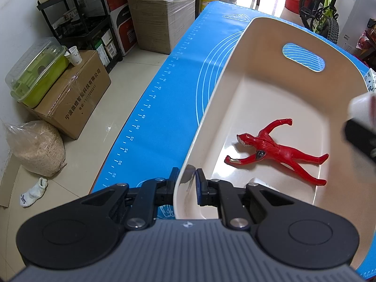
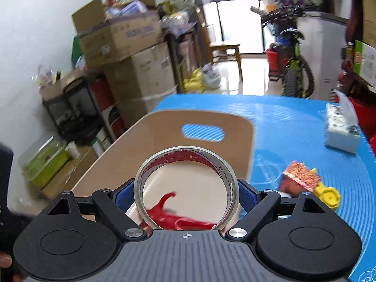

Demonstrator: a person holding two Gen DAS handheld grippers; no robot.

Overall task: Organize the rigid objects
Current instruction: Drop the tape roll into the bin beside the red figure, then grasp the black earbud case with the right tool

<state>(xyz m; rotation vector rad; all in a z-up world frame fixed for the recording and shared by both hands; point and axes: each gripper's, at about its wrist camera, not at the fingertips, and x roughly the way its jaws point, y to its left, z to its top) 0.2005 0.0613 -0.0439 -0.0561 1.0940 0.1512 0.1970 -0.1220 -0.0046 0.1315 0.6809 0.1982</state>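
Tape roll (image 2: 186, 188): a clear glossy ring on a red-printed core, stood on edge and clamped across its width between the blue ribbed pads of the right gripper (image 2: 186, 193), whose fingers are spread wide around it. Seen through its hole and just beyond the fingertips, a red figure (image 2: 174, 218) lies blurred.

Bin (image 1: 265, 94): cream plastic, smooth and shiny, rounded corners, an oval handle slot in the far wall. Its near rim is pinched between the fingers of the left gripper (image 1: 185, 183), one finger outside the wall, one inside, drawn close together on the thin wall.

Red figure, in the left view (image 1: 277, 150): moulded hard plastic, limbs spread, lying flat on the bin floor, ahead and to the right of the left fingers.

Mat (image 1: 164, 98): blue, matte, printed with white ruler marks and arcs, lying under the bin.

Yellow toy (image 2: 326, 193): chunky plastic, resting on the mat just right of the right fingers, beside a glittery orange piece (image 2: 299, 172).

White box (image 2: 340, 127): printed card, far right of the fingers.
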